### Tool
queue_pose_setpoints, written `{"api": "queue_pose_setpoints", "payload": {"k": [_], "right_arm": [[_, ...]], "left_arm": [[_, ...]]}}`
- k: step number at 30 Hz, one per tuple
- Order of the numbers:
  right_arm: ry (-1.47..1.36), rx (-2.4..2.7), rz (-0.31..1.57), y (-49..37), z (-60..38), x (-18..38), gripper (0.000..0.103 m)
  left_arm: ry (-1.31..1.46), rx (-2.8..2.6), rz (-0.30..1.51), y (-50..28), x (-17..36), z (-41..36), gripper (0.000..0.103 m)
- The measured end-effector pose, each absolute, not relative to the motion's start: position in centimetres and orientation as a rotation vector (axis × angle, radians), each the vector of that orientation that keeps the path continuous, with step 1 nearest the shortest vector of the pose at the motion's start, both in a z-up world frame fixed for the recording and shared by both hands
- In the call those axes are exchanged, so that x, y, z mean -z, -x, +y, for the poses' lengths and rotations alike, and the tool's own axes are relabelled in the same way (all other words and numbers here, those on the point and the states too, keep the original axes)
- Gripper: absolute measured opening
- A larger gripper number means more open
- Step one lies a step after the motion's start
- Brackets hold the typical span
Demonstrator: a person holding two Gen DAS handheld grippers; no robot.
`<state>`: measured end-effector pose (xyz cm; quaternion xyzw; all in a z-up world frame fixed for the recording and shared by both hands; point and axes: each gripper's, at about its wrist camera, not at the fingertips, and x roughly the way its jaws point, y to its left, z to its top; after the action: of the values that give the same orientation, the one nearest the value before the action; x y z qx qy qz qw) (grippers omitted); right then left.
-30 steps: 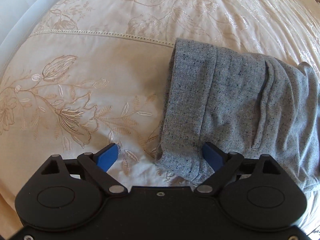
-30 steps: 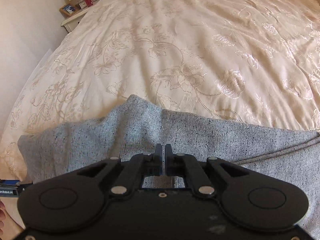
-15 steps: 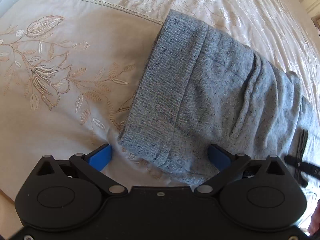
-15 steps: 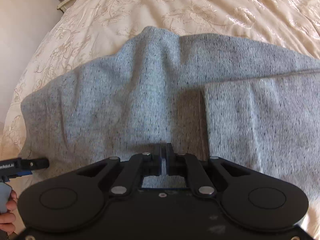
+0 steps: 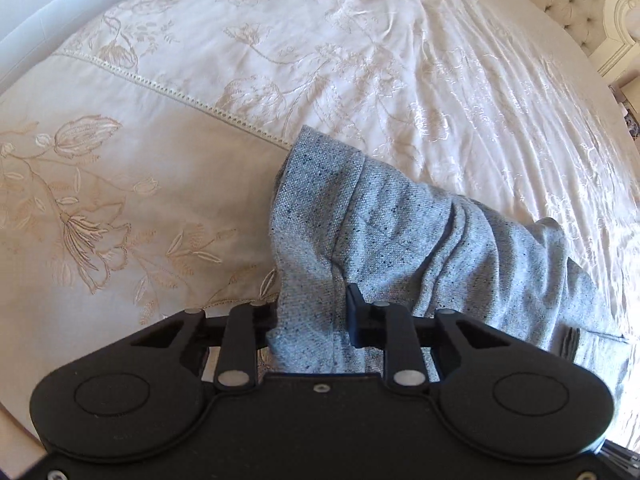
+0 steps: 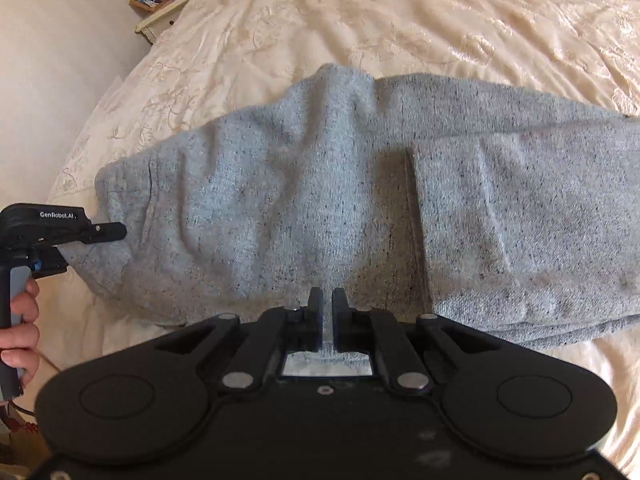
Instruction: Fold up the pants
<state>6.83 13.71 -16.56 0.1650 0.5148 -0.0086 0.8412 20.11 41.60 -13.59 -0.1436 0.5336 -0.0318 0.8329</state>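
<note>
Left wrist view: left gripper [image 5: 312,312] has fingers clamped on the near edge of the grey pants [image 5: 400,236], fabric bunched between them. Pants lie on the cream embroidered bedspread [image 5: 160,160], centre-right of frame, running toward the right. Tufted headboard [image 5: 568,4] at far right.

Right wrist view: right gripper [image 6: 327,312] has fingers nearly together, pinching a thin fold of pants [image 6: 320,184] at the near edge. Pants span the bed left to right. Left gripper [image 6: 102,232] grips the pants' left end; hand [image 6: 22,328] holds its handle. Nightstand [image 6: 168,0] at far left.
</note>
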Motion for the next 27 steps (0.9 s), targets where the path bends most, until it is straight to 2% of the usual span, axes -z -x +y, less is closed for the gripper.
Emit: {"api": "queue_pose_setpoints", "payload": {"k": [5, 8, 11, 14, 17, 22, 27], "right_arm": [[-0.347, 0.019, 1.242, -7.4, 13.2, 20.2, 0.007], [-0.374, 0.022, 1.246, -7.7, 12.5, 21.5, 0.002], [-0.406, -0.038, 1.253, -8.3, 11.8, 20.5, 0.007], [-0.445, -0.144, 1.175, -7.3, 10.6, 17.7, 0.008], [-0.499, -0.199, 1.085, -6.0, 7.9, 15.1, 0.009], [-0.558, -0.184, 1.050, -5.2, 0.9, 14.4, 0.009], [-0.582, -0.084, 1.057, -4.2, -6.4, 15.6, 0.010]], "left_arm": [[0.241, 0.080, 1.050, -18.3, 10.1, 40.4, 0.027], [0.216, 0.098, 1.010, -17.2, 8.0, 39.4, 0.024], [0.148, 0.113, 0.951, -16.1, 5.6, 37.4, 0.023], [0.087, 0.143, 0.876, -14.8, 2.0, 34.6, 0.023], [0.018, 0.182, 0.799, -13.4, -1.6, 30.9, 0.022], [-0.093, 0.282, 0.691, -10.8, -6.1, 21.7, 0.022], [-0.159, 0.392, 0.715, -9.5, -4.1, 10.2, 0.025]]}}
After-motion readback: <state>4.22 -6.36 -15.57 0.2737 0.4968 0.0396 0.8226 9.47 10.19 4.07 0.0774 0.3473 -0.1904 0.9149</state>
